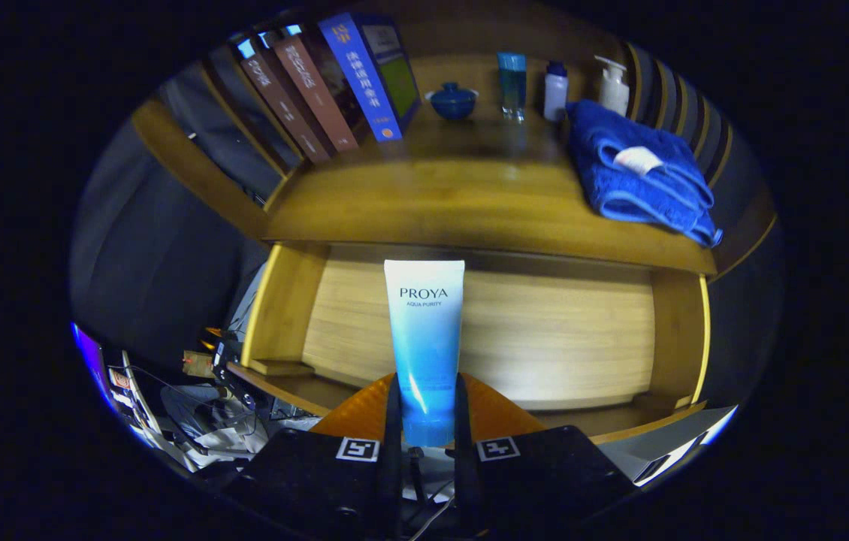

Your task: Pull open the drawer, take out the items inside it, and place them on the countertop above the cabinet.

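my gripper (pixel 425 421) pinches the blue tube (pixel 424 338) between both fingers, upright over the open drawer (pixel 560 338), whose bare wooden floor lies beyond it. above, the countertop (pixel 469 203) is free mid-front; books (pixel 319 90) left, towel (pixel 635 173) right.

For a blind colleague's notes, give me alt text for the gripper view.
The gripper is shut on a blue tube above the open drawer. Beyond, the countertop holds books, bottles and a blue towel.
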`<action>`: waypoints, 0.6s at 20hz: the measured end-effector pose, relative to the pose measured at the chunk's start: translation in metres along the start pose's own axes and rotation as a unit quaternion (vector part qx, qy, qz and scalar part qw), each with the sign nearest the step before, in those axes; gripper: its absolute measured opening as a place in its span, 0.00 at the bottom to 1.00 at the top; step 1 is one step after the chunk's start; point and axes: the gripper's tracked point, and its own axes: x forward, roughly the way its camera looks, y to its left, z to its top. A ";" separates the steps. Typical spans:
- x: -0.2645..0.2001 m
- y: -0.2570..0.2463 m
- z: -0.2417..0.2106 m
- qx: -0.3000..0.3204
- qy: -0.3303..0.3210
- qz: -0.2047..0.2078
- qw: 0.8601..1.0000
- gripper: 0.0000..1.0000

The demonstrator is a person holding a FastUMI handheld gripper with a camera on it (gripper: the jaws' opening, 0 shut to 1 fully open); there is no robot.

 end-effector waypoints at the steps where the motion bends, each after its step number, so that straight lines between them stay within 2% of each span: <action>1: -0.010 0.003 0.012 -0.003 -0.011 0.001 1.000 0.32; 6: -0.019 0.001 0.075 -0.008 -0.042 -0.027 0.999 0.32; 12: 0.026 -0.025 0.122 0.019 -0.022 -0.081 0.996 0.32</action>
